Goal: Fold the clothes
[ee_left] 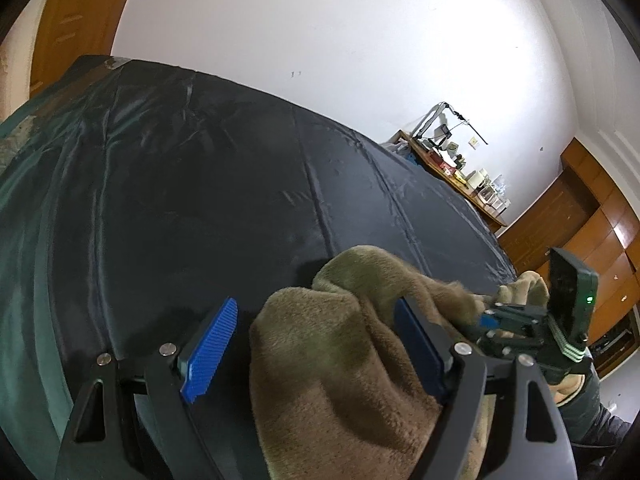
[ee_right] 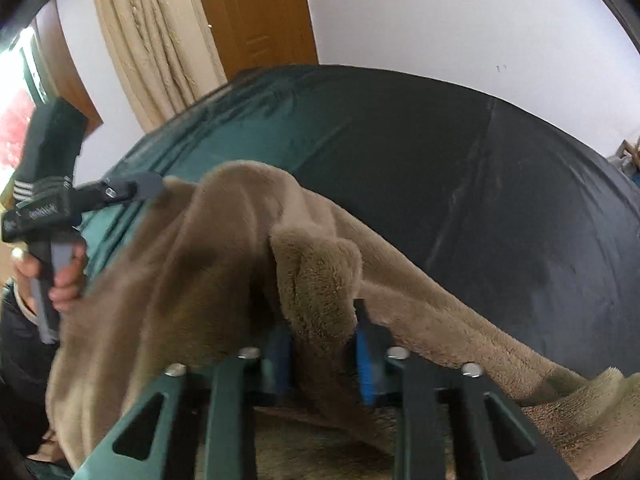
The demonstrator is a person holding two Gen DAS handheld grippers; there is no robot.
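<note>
A tan fleece garment (ee_left: pixel 344 360) hangs bunched above the near edge of a dark sheet-covered bed (ee_left: pixel 224 184). My left gripper (ee_left: pixel 316 344) has its jaws wide apart; the fleece lies between them, against the right blue pad (ee_left: pixel 420 352) and apart from the left pad (ee_left: pixel 208 352). My right gripper (ee_right: pixel 324 356) is closed on a fold of the fleece (ee_right: pixel 316 272), its blue pads pressing both sides. The right gripper also shows in the left wrist view (ee_left: pixel 492 316), gripping the cloth. The left gripper shows in the right wrist view (ee_right: pixel 132 190) at the cloth's far corner.
The bed (ee_right: pixel 500 200) spreads ahead, dark blue with a green strip (ee_right: pixel 240 120) on the left. A cluttered wooden table (ee_left: pixel 452 172) and wood cabinets (ee_left: pixel 580 232) stand at the right. A curtain (ee_right: pixel 160 40) and a door (ee_right: pixel 256 12) are behind the bed.
</note>
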